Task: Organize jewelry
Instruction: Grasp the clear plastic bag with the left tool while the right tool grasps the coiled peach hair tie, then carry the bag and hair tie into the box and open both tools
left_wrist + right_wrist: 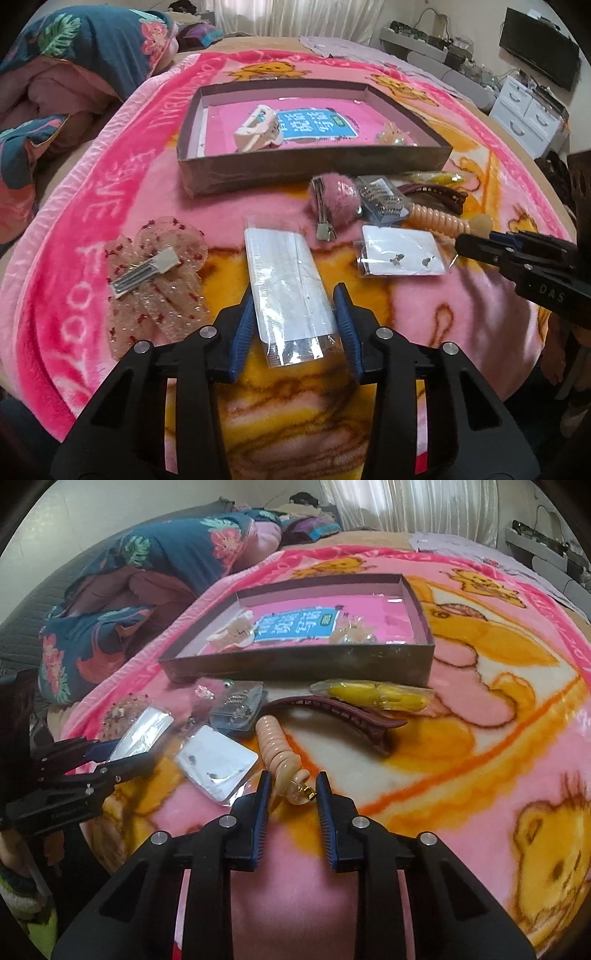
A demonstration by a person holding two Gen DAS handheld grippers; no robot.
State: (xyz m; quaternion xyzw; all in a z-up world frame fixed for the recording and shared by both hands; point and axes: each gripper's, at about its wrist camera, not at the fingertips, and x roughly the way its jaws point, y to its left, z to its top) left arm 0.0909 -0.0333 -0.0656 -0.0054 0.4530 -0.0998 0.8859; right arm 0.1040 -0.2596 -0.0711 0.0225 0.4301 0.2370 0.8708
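My left gripper [297, 295] is open, its fingers on either side of a long clear packet with a white card [286, 284] lying on the blanket. My right gripper [292, 782] is open around the near end of a peach spiral hair tie [275, 749] with a gold charm. The shallow cardboard box [317, 162] sits behind; it holds a white hair claw [258, 129] and a clear bow clip [393, 134]. A card of earrings [400, 251], a pink fuzzy clip [334, 201] and a glittery bow clip [155, 273] lie loose.
A dark red hair claw [332, 712], a yellow packaged item [373, 694] and a small clear case of clips [238, 705] lie in front of the box. A folded floral quilt [147, 572] lies at the far left. The pink bear blanket [480, 701] covers the bed.
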